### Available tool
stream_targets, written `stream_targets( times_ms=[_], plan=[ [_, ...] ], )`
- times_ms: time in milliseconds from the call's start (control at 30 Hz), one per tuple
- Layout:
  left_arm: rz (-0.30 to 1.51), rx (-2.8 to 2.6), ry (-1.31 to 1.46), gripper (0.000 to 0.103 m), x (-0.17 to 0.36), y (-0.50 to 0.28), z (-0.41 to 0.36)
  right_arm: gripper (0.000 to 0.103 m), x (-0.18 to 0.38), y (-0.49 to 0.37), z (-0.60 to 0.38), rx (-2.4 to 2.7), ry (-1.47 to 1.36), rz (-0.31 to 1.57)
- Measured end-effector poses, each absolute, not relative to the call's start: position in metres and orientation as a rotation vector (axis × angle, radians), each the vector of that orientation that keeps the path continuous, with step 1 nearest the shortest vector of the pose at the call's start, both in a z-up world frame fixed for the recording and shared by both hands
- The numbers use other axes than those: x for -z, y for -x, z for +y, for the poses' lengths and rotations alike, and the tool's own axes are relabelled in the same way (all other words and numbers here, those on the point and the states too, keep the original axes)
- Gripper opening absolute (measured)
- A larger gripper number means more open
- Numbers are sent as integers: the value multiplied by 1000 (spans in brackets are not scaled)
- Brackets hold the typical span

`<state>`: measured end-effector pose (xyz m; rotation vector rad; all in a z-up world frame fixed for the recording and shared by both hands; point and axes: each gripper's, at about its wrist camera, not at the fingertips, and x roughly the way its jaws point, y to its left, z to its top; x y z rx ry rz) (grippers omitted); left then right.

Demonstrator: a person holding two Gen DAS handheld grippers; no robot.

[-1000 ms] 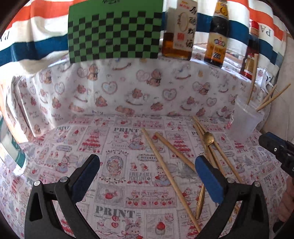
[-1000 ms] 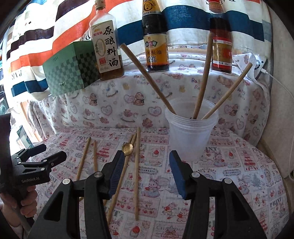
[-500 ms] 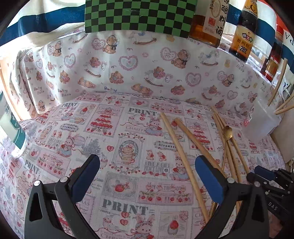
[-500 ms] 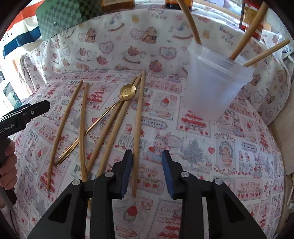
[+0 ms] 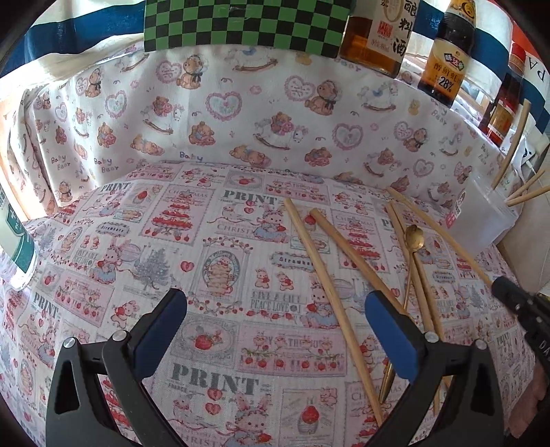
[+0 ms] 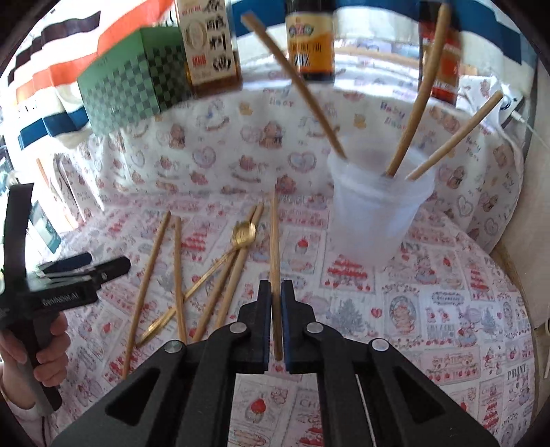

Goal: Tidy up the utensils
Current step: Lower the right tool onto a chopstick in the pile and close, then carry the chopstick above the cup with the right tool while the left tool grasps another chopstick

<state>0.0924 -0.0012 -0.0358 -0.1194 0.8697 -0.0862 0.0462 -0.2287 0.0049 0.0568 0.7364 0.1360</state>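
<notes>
Right wrist view: we see the right gripper [image 6: 276, 295] with its jaws, which have just been closing, clamped on a single wooden chopstick [image 6: 275, 247]; the stick runs forward from between the pads toward the translucent plastic cup [image 6: 374, 223]. Only this view shows the cup whole, with three chopsticks [image 6: 412, 113] leaning out of it in different directions. To the left of the held stick lie four loose chopsticks [image 6: 177, 271] and a gold spoon [image 6: 206, 275], the spoon crossing them at a slant. At far left a hand [image 6: 37, 357] holds the left gripper's black handle.

Left wrist view: we see the left gripper [image 5: 275, 309] with its blue pads [image 5: 388, 337] spread wide and nothing between them, above the printed tablecloth [image 5: 137, 240]. Only this view shows the broad bare stretch of cloth on the left, the freest room for moving. The loose sticks and spoon [image 5: 410, 254] lie to the right, some passing behind the right-hand finger. The cup [image 5: 481, 223] is cut off at the right margin.

Edges: a cloth-covered ledge [image 6: 213, 151] rises behind the work surface, carrying a green checkered box [image 5: 240, 24] and three bottles [image 5: 447, 58]. The cup stands near that ledge, with a pale wall [image 6: 536, 240] close on its right.
</notes>
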Motion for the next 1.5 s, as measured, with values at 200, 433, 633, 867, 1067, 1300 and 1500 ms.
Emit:
stream_targets(
  times_ms=[200,433,633,867,1067,1300,1500],
  plan=[
    [776,51,80,103,21,-79,-8,6,-39,-23,-238,-93,-75,525],
    [657,169,54,103,-2,-61,-21,6,-70,2,-249,-103,-118,365],
    [791,129,-28,99,16,-72,-40,6,-78,9,-263,-96,-176,318],
    [893,196,2,68,29,-77,-44,6,-77,11,-265,-98,-189,298],
    [851,272,-37,65,24,-67,-59,6,-70,9,-252,-92,-138,313],
    [855,398,-34,39,16,-55,-78,6,-73,11,-257,-108,-179,316],
    [911,286,-3,36,20,-59,-77,6,-73,12,-254,-103,-149,311]
  ],
)
